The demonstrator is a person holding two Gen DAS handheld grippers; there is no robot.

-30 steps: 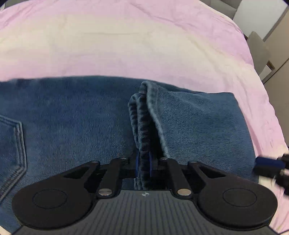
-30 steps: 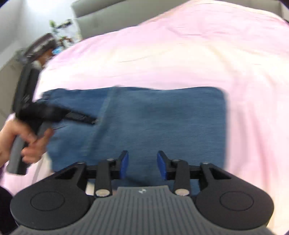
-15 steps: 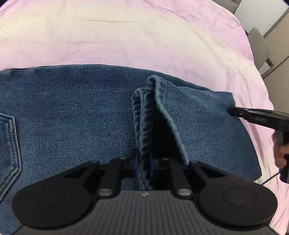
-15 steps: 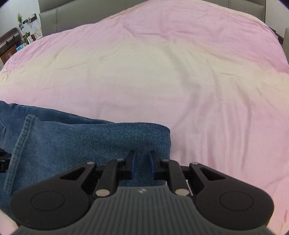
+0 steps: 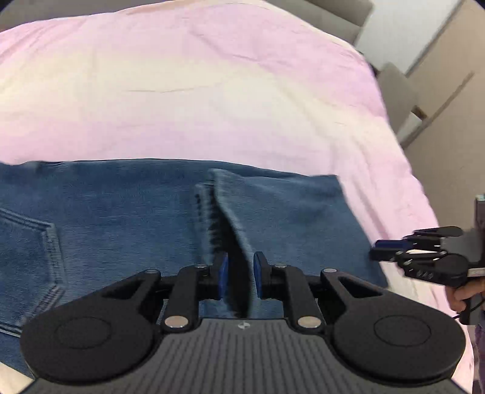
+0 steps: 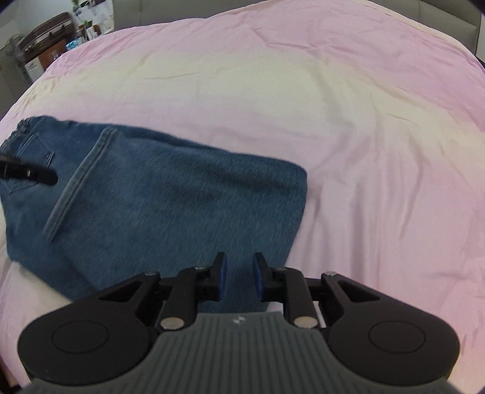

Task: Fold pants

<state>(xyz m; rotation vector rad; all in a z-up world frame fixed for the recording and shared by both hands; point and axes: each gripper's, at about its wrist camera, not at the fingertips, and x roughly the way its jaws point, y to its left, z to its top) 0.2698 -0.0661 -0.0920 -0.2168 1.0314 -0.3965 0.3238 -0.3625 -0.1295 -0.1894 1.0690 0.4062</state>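
Note:
Blue denim pants (image 5: pixel 121 218) lie folded on the pink bedsheet (image 5: pixel 212 91). The leg hem (image 5: pixel 224 206) lies across the seat part, beside a back pocket (image 5: pixel 27 242). My left gripper (image 5: pixel 240 278) is open just above the hem, holding nothing. In the right wrist view the pants (image 6: pixel 182 206) lie flat, with the hem (image 6: pixel 78 181) at left. My right gripper (image 6: pixel 239 278) is open and empty over the near right edge of the fold. It also shows in the left wrist view (image 5: pixel 391 251), off the pants' right edge.
The pink sheet (image 6: pixel 333 121) stretches far behind and right of the pants. A grey headboard (image 6: pixel 448 18) lies beyond. Chairs (image 5: pixel 397 94) and cupboards stand past the bed's right edge. Luggage and clutter (image 6: pixel 51 39) sit at far left.
My left gripper opened and let go of the leg hem, which now lies flatter on the pants. My right gripper opened wider and drew back, away from the fold.

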